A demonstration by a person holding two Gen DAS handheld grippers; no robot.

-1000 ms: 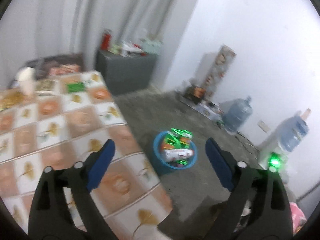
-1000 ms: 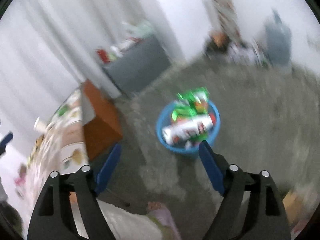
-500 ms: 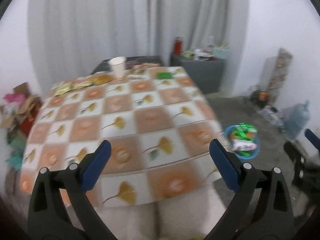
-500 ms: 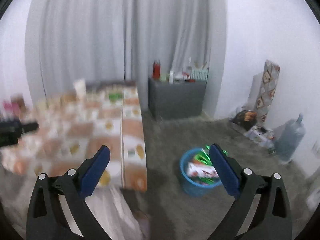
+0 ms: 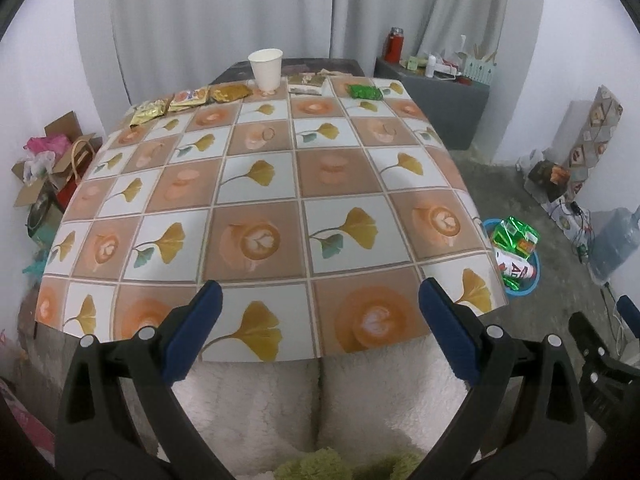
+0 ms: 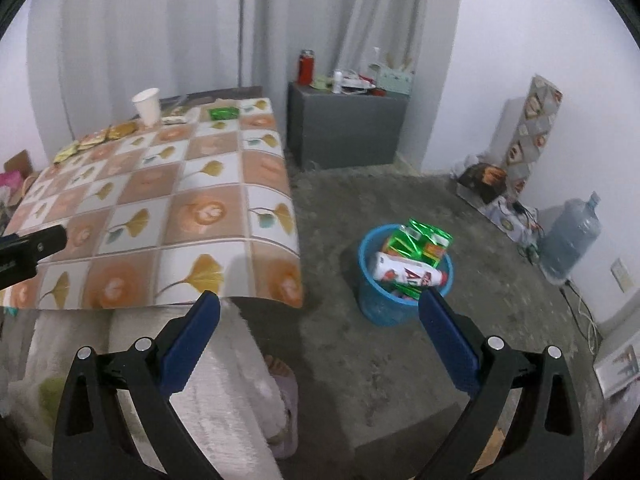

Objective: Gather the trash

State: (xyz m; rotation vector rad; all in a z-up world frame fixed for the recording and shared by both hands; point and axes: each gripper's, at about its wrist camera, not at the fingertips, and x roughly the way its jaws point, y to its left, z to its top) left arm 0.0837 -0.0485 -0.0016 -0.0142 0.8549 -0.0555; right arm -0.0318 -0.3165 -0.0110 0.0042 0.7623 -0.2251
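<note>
A white paper cup [image 5: 265,69] [image 6: 147,106], a green packet [image 5: 364,91] [image 6: 224,113] and several gold snack packets [image 5: 188,100] [image 6: 96,138] lie along the far edge of the table [image 5: 260,184] [image 6: 152,200]. A blue bin [image 6: 394,300] [image 5: 528,276] full of green wrappers and a white bottle stands on the floor to the table's right. My left gripper [image 5: 320,304] is open and empty above the near table edge. My right gripper [image 6: 320,314] is open and empty over the floor, near the bin.
A grey cabinet [image 6: 344,128] with a red flask stands at the back wall. Water jugs [image 6: 572,236], boxes and cables line the right wall. Cardboard boxes and bags [image 5: 48,168] sit left of the table. My legs in white fleece [image 5: 320,400] are below.
Both grippers swung left and back from the bin toward the table; the left view now faces the whole tabletop. Both stay open and empty.
</note>
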